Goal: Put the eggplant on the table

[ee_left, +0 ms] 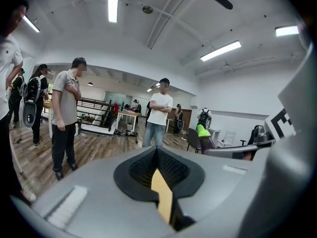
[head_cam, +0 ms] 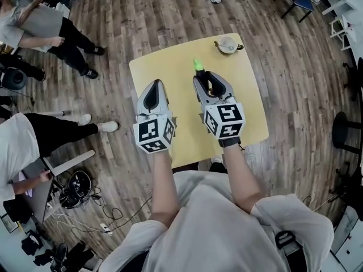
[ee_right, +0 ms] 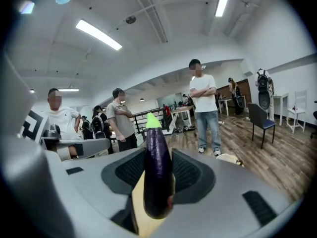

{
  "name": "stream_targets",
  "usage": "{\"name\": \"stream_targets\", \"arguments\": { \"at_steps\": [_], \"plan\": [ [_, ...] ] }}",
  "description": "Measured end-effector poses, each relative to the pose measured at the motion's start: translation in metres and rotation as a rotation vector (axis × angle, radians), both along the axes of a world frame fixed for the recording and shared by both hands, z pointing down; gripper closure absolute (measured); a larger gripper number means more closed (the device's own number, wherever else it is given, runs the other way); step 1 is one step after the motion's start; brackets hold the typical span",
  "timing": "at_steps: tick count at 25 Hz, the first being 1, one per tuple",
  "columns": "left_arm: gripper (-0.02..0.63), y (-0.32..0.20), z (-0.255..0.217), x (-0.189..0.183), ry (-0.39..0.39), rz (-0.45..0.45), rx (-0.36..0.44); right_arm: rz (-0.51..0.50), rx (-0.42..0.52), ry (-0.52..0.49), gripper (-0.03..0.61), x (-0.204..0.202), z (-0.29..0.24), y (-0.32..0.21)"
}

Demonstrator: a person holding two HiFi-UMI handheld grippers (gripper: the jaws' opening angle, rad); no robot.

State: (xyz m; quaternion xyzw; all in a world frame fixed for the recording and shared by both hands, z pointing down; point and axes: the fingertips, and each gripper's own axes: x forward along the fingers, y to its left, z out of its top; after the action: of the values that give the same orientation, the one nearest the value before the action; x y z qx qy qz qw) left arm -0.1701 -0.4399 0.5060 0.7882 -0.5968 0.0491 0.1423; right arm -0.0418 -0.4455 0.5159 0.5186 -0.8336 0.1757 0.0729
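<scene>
A dark purple eggplant [ee_right: 157,172] with a bright green stem end stands lengthwise between the jaws of my right gripper [ee_right: 158,151], which is shut on it. In the head view the eggplant [head_cam: 198,66] pokes its green tip out past the right gripper [head_cam: 205,77], above the middle of the square yellow table [head_cam: 170,67]. My left gripper [head_cam: 154,86] hovers beside it over the table's left half, its jaws together and nothing in them. The left gripper view shows its pads [ee_left: 141,170] meeting, and the eggplant's green tip [ee_left: 202,130] off to the right.
A cup [head_cam: 228,45] on a saucer sits near the table's far right corner. Several people stand on the wood floor around the table. A chair [ee_right: 260,118] stands at the right, and cables and gear [head_cam: 76,188] lie at the left.
</scene>
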Motion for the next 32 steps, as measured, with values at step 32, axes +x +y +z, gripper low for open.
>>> {"name": "stream_targets", "arguments": {
  "at_steps": [32],
  "plan": [
    [0.604, -0.045, 0.162, -0.010, 0.098, -0.048, -0.209, -0.063, -0.559, 0.375, 0.422, -0.014, 0.258, -0.030]
  ]
}}
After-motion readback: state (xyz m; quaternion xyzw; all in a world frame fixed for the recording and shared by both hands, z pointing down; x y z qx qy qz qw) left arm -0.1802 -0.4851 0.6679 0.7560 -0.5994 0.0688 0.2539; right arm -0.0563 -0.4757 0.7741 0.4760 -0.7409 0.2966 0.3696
